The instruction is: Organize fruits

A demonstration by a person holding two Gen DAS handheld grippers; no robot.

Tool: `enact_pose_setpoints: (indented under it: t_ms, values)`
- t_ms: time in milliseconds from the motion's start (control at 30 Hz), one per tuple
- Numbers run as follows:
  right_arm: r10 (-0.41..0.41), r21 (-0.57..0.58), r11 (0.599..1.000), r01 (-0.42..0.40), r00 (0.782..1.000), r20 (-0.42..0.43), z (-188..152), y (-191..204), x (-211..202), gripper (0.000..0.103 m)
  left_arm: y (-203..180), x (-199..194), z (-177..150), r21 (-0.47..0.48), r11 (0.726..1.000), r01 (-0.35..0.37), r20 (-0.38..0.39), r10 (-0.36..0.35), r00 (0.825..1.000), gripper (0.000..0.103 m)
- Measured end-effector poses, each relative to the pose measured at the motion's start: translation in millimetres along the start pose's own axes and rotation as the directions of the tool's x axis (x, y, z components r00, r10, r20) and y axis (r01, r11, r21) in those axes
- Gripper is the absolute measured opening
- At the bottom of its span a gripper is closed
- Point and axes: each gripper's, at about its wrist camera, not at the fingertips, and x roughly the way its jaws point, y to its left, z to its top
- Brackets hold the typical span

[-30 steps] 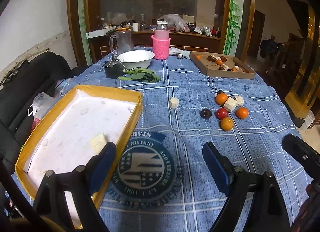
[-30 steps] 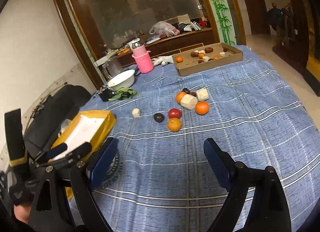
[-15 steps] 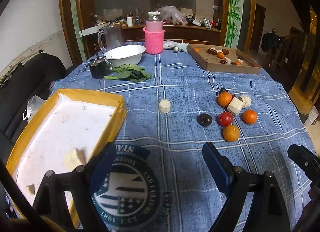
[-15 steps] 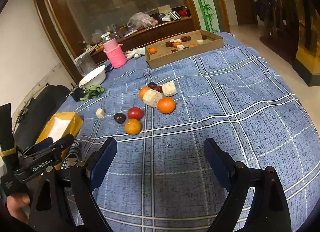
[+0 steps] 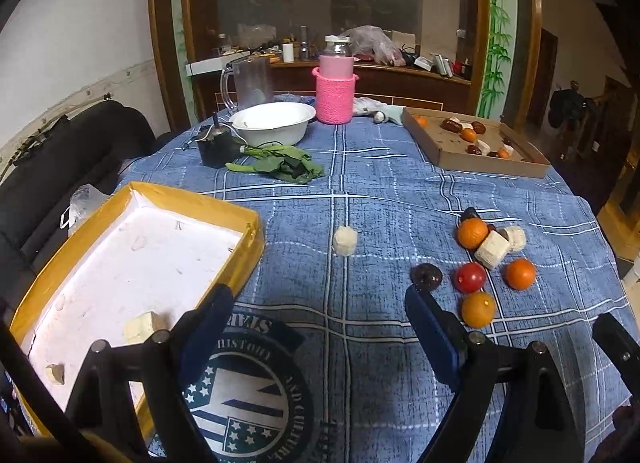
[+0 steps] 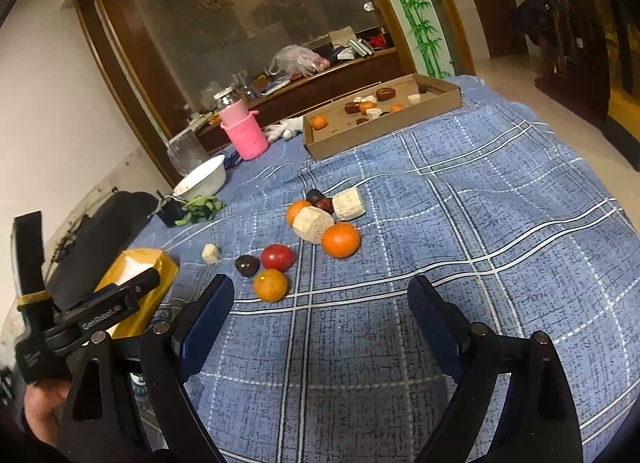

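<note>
While both jaws stand wide apart with nothing between them, the left hand-held gripper (image 5: pixel 316 327) hangs over a round printed emblem (image 5: pixel 248 399) on the blue plaid cloth of the tabletop (image 5: pixel 380 183), and the right hand-held gripper (image 6: pixel 320 315) hangs over bare cloth, equally open and empty. Ahead and to the right of the left one lies the loose cluster of fruit: a dark fruit (image 5: pixel 427 276) just beyond its right fingertip, a red fruit (image 5: pixel 469 277), three oranges (image 5: pixel 478 309) and pale cut chunks (image 5: pixel 493 249) — the squarish chunk lies tilted, its long side slanting up to the right between two oranges. A single pale cylinder piece (image 5: pixel 345 241) stands upright on its own, well apart from the cluster, straight ahead between the fingers' lines. From the right wrist view the same cluster sits ahead and slightly left of the jaws, the nearest orange (image 6: pixel 270 285) near the left fingertip. The yellow tray (image 5: pixel 248 223) with a white floor lies to the left, its long axis running away and to the right, with two pale pieces (image 5: pixel 138 327) inside; the left finger overlaps its near corner. A cardboard tray (image 5: pixel 492 167) of more fruit lies at the far right. Lettering on the emblem reads mirrored and only partly — "HISTORY" and "AND CULTURE" can be guessed; the left device in the right view carries "GenRobot.AI" (image 6: pixel 102 317).
</note>
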Motion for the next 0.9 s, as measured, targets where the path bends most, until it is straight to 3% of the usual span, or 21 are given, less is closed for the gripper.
enact_pose_setpoints:
  t_ms: [167, 467, 700, 900]
  values:
    - [0.004, -0.019, 1.0, -0.003, 1.0, 0.007, 4.4, 2.8, -1.7, 0.089, -1.2, 6.0, 2.1, 0.002, 1.0, -0.009, -0.005, 0.009, 1.0, 0.09]
    - [-0.06, 0.019, 0.998, 0.059, 0.998, 0.015, 3.7, -2.1, -7.8, 0.089, -3.3, -4.3, -8.7, 0.054, 0.996, 0.065, -0.015, -0.064, 0.998, 0.09]
    - [-0.088, 0.034, 0.996, 0.087, 0.996, 0.022, 1.1, 10.2, -12.5, 0.089, -15.1, -17.5, -19.4, 0.174, 0.976, 0.128, -0.021, -0.126, 0.992, 0.09]
    - [-0.119, -0.021, 0.993, 0.119, 0.993, 0.008, -2.6, 18.5, -9.7, 0.089, -5.4, -14.8, -22.4, 0.148, 0.978, 0.146, -0.039, -0.142, 0.989, 0.09]
